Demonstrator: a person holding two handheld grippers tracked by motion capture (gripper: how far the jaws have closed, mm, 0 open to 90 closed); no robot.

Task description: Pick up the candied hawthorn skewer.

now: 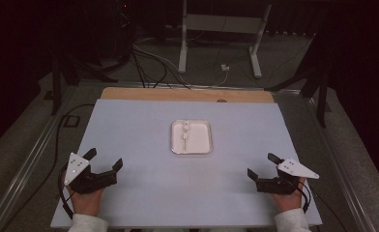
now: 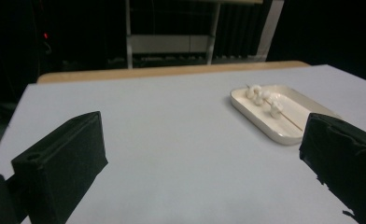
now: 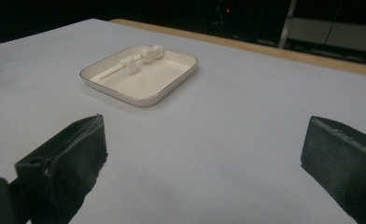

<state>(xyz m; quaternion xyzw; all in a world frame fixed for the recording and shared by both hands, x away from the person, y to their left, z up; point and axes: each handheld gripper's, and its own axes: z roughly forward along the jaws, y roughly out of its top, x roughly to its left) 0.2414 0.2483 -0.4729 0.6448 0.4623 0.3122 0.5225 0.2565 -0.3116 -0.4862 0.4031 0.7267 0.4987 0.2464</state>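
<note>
Dark room all around, and one big pale surface (image 1: 144, 193) in the light. Both grippers rest near the person's edge with nothing in them. The left gripper (image 1: 104, 162) has its jaws wide open, and so does the right gripper (image 1: 262, 166). Ahead of them, between the two and well apart from both, sits a white tray (image 1: 204, 141) with a thin stick (image 1: 184, 142) holding small white lumps. I think the stick could roll or slip if a gripper pinches it crooked, and the light tray might slide if bumped.
</note>
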